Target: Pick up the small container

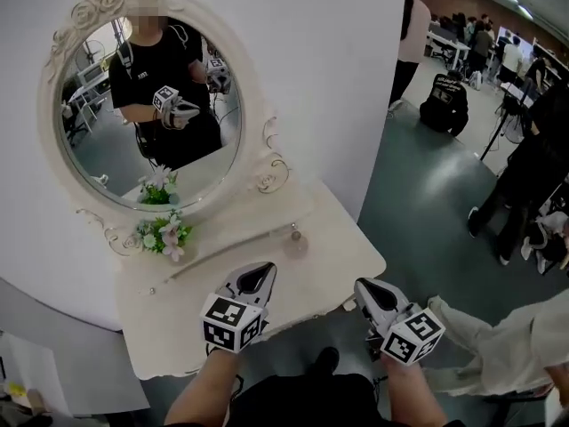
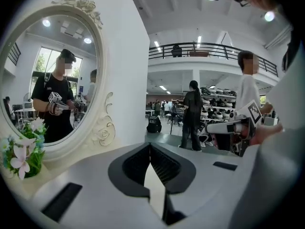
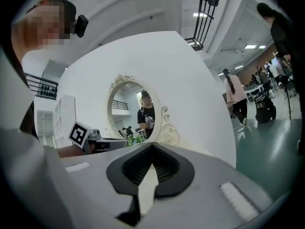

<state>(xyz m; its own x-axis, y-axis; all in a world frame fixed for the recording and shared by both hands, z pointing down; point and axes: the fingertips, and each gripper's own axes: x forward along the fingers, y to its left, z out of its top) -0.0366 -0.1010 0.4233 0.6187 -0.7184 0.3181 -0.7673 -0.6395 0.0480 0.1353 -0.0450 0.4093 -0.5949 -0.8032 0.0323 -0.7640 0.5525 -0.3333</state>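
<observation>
- Left gripper [image 1: 256,277] and right gripper [image 1: 374,292] are both closed tight, holding nothing.
- Open one gripper before reaching the small container [image 1: 295,241] on the table [image 1: 169,327], then squeeze gently.

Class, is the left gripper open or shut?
Shut: the left gripper has its jaw tips meeting in its own view, with nothing between them.

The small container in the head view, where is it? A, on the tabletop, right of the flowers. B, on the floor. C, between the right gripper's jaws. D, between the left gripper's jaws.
A: the small container stands on the white table, right of the flowers, and the left gripper and right gripper are both shut on nothing.
</observation>
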